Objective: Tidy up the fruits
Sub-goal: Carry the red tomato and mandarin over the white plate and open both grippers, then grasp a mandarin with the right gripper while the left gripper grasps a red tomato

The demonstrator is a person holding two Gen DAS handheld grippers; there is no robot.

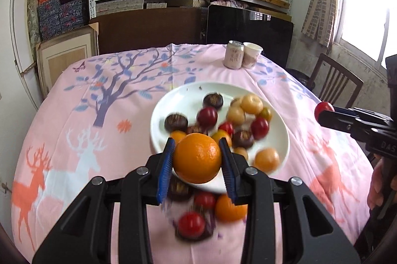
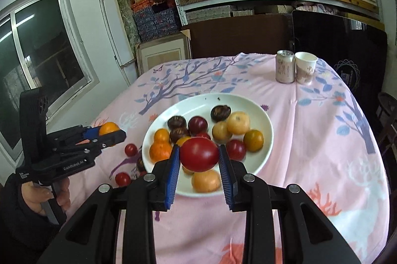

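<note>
Closest to the left wrist camera, the left gripper (image 1: 197, 159) has its blue-padded jaws clamped on an orange (image 1: 197, 158), held above the near rim of a white plate (image 1: 173, 102). That view alone shows the fruit lying on the pink worktop (image 1: 74, 139) under the gripper: a red tomato (image 1: 191, 223), a second orange fruit (image 1: 229, 208) and a dark chestnut-like piece, all blurred. At its right edge the right gripper (image 1: 322, 112) appears side-on with a red fruit at its tip.

From the right wrist camera, the right gripper (image 2: 199, 154) has its jaws closed on a red tomato (image 2: 199, 154), also held over the plate's (image 2: 248, 102) near edge. Only this view shows the left gripper (image 2: 111, 133) from outside, carrying the orange (image 2: 108, 128) out past the plate's left side, and the hand (image 2: 42, 194) on its handle. It also shows two small tomatoes (image 2: 130, 149) on the cloth left of the plate.

Both views show mixed fruit on the plate, red, yellow, orange and dark, and a can (image 2: 285, 66) touching a paper cup (image 2: 305, 67) at the worktop's far right.
</note>
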